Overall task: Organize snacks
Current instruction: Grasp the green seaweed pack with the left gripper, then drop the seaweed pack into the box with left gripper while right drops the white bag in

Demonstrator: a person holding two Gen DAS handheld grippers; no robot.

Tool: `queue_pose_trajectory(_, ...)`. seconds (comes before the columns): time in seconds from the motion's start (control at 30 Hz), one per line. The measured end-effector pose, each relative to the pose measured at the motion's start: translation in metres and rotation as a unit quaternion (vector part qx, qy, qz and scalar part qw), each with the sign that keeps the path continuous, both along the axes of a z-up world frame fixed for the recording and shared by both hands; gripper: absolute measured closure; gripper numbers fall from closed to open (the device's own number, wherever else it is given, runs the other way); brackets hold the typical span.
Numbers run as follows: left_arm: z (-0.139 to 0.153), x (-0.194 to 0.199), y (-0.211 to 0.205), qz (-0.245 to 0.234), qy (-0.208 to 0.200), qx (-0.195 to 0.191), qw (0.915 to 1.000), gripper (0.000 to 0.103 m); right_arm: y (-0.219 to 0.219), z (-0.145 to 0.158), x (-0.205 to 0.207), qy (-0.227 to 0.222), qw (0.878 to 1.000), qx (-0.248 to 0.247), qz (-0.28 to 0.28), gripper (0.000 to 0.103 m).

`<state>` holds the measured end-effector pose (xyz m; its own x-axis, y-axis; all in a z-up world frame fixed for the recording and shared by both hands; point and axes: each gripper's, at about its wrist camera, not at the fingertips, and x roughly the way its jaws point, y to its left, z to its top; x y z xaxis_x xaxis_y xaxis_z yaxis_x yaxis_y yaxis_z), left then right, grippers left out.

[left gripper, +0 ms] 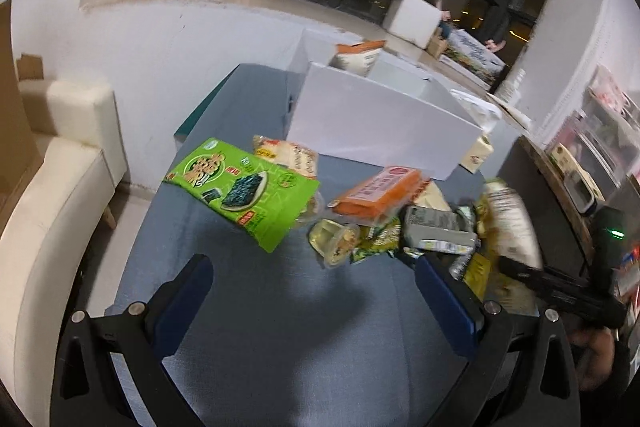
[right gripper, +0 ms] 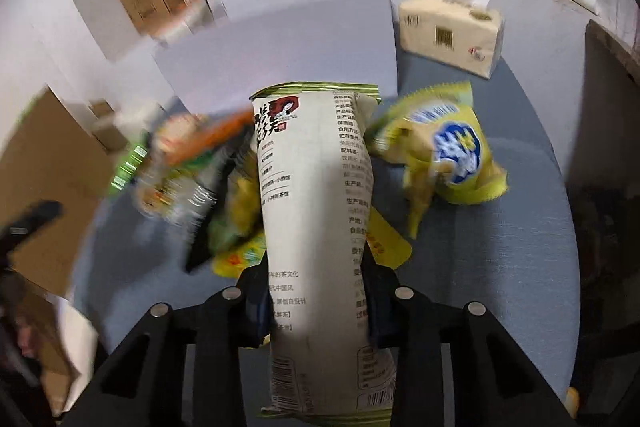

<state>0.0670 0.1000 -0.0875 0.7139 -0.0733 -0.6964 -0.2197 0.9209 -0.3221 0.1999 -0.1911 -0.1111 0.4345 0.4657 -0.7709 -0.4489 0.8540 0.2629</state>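
The right tool (right gripper: pixel 316 301) grips a tall beige snack bag (right gripper: pixel 316 227) across its width, its long axis running straight ahead toward the white box (left gripper: pixel 380 123). The left tool (left gripper: pixel 314 301), open and empty, hangs nearer the green seaweed pack (left gripper: pixel 244 193), left of the box.

A blue-grey surface (left gripper: pixel 260 307) is seen strewn with snacks. A green seaweed bag (left gripper: pixel 244 189) is laid toward its left side, a pale packet (left gripper: pixel 294 155) just behind it. An orange pack (left gripper: pixel 380 191) is heaped with small wrappers and a jelly cup (left gripper: pixel 334 241) near the middle. A white box (left gripper: pixel 376 123) is set at the far edge, a tissue pack (right gripper: pixel 450 33) beside it, and a yellow bag (right gripper: pixel 444 151) is left nearby.
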Motion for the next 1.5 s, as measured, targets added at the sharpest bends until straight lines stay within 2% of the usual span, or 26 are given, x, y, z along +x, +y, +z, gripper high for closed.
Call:
queue_pose_trajectory(0.1,-0.007,0.015,0.008,0.030,0.020,-0.008,0.9993,0.000,-0.007,0.021,-0.013,-0.030,1.000,0.006,-0.002,0.065)
queue_pose_trajectory(0.2,-0.013,0.038,0.022,0.093,0.047,-0.023,0.9943,0.000,-0.006,0.033,-0.023,-0.042,0.999,0.006,0.005,0.065)
queue_pose_trajectory(0.43,-0.020,0.092,0.045,0.234,0.090,-0.052,0.9667,0.000,-0.007,0.034,-0.030,-0.049,0.999,0.007,0.021,0.064)
queue_pose_trajectory(0.5,-0.029,0.104,0.049,0.260,0.109,-0.063,0.9575,0.000,-0.012,0.035,-0.029,-0.045,0.999,0.014,0.016,0.064)
queue_pose_trajectory(0.57,-0.037,0.111,0.053,0.285,0.130,-0.055,0.9479,0.001,-0.015,0.037,-0.026,-0.046,0.999,0.017,0.013,0.064)
queue_pose_trajectory(0.63,-0.044,0.115,0.054,0.296,0.142,-0.053,0.9431,0.001,-0.020,0.038,-0.024,-0.045,0.999,0.021,0.009,0.064)
queue_pose_trajectory(0.7,-0.051,0.122,0.054,0.291,0.148,-0.048,0.9438,0.004,-0.024,0.038,-0.024,-0.045,0.999,0.023,0.007,0.064)
queue_pose_trajectory(0.73,-0.055,0.125,0.052,0.292,0.157,-0.041,0.9427,0.021,-0.025,0.037,-0.023,-0.043,0.999,0.025,0.006,0.064)
queue_pose_trajectory(0.77,-0.057,0.126,0.051,0.292,0.158,-0.034,0.9426,0.022,-0.025,0.036,-0.023,-0.042,0.999,0.026,0.006,0.064)
queue_pose_trajectory(0.8,-0.057,0.126,0.050,0.288,0.147,-0.030,0.9457,0.024,-0.026,0.035,-0.023,-0.040,0.999,0.027,0.007,0.064)
queue_pose_trajectory(0.87,-0.055,0.122,0.049,0.269,0.122,-0.055,0.9538,0.032,-0.026,0.034,-0.023,-0.038,0.999,0.029,0.009,0.064)
queue_pose_trajectory(0.9,-0.054,0.117,0.050,0.264,0.112,-0.069,0.9555,0.033,-0.026,0.034,-0.022,-0.038,0.999,0.029,0.009,0.064)
queue_pose_trajectory(0.97,-0.050,0.112,0.049,0.259,0.104,-0.071,0.9575,0.037,-0.026,0.033,-0.021,-0.037,0.999,0.029,0.009,0.064)
queue_pose_trajectory(1.2,-0.029,0.089,0.037,0.192,0.063,-0.033,0.9788,0.044,-0.018,0.035,-0.020,-0.037,0.999,0.029,0.016,0.064)
queue_pose_trajectory(1.33,-0.002,0.075,0.017,0.131,0.027,0.006,0.9910,0.046,-0.011,0.038,-0.020,-0.041,0.999,0.028,0.022,0.064)
queue_pose_trajectory(1.43,0.018,0.066,0.004,0.084,0.003,0.016,0.9963,0.046,-0.004,0.040,-0.018,-0.042,0.998,0.030,0.026,0.064)
queue_pose_trajectory(1.5,0.032,0.063,-0.008,0.055,-0.013,0.045,0.9974,0.046,0.000,0.043,-0.016,-0.043,0.998,0.034,0.028,0.064)
